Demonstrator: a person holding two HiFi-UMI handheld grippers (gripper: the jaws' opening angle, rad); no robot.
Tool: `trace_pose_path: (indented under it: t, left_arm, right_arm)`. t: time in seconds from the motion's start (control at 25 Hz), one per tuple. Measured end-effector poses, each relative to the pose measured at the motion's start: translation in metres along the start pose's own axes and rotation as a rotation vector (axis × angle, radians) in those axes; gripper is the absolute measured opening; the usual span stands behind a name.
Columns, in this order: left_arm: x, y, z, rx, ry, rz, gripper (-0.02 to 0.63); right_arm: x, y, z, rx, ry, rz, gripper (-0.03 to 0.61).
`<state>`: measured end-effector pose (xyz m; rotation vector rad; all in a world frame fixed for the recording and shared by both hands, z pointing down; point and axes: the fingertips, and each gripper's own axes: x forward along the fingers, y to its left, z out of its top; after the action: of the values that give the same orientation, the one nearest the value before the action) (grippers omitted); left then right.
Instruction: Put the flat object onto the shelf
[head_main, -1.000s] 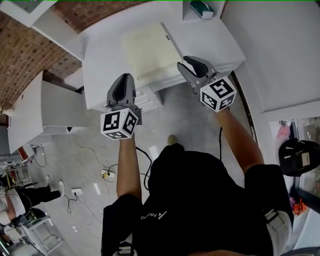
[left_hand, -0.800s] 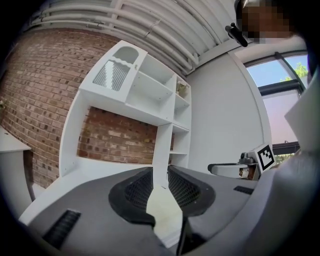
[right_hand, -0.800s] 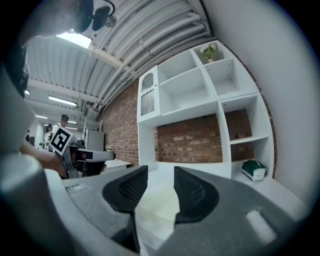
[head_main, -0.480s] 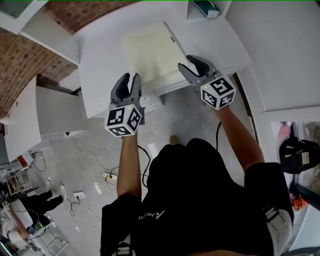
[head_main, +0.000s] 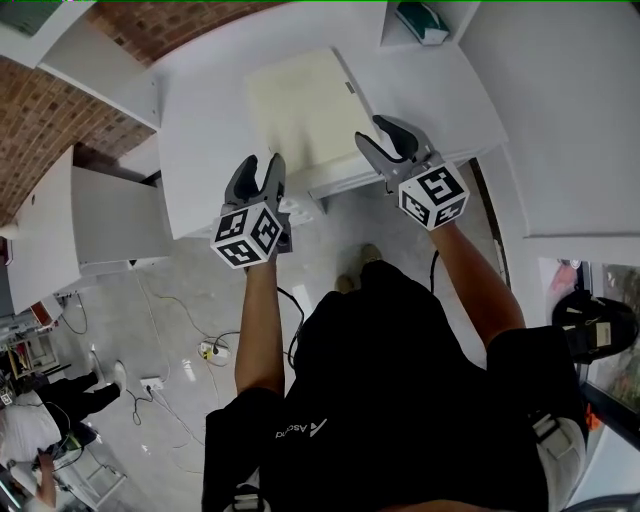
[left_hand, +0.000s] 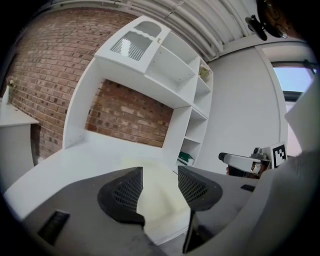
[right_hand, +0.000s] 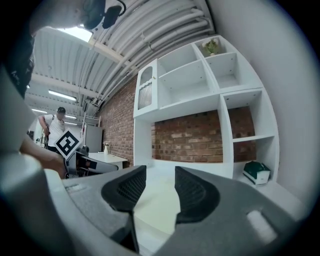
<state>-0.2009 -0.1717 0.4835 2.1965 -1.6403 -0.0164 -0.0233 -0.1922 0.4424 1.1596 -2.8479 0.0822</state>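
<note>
1. While I hold both claws level at the front edge of the white desk surface (head_main: 205, 120), the task's thing, a pale cream flat board (head_main: 305, 110), lies flat on that surface, which is the lowest level of the white shelf unit (right_hand: 200, 85).
2. My left gripper (head_main: 262, 163) sits just in front of the board's near left corner. Its jaws are opening. The left gripper view shows the cream board beyond the gap, with neither pad pressing on it, so this claw is released.
3. My right gripper (head_main: 383, 135) sits beside the board's near right corner. Its jaws stand apart with nothing clamped, so it too is released.
4. I judge the two claws flank the near edge because a wide, thin board needs support at both corners to stay level.
5. A green and white box (head_main: 420, 20) rests in a lower side compartment of the shelf unit, well apart from the board.
6. I judge the board to be set down and the placing step nearly complete. The higher shelves, seen in the right gripper view, look mostly bare.
</note>
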Motion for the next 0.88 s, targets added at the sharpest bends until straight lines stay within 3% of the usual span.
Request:
trace_pose_path:
  t: [0.52,0.88]
  left_arm:
    - [0.052,0.021,-0.068,-0.272,0.240,0.074,0.359]
    - [0.068,0.023,-0.096,-0.324,0.357,0.049,0.442]
  right_arm:
    - [0.025,-0.031,-0.016,0.018,0.045,0.107,0.175]
    - [0.032,-0.048,-0.040,0.048,0.108,0.105,0.189]
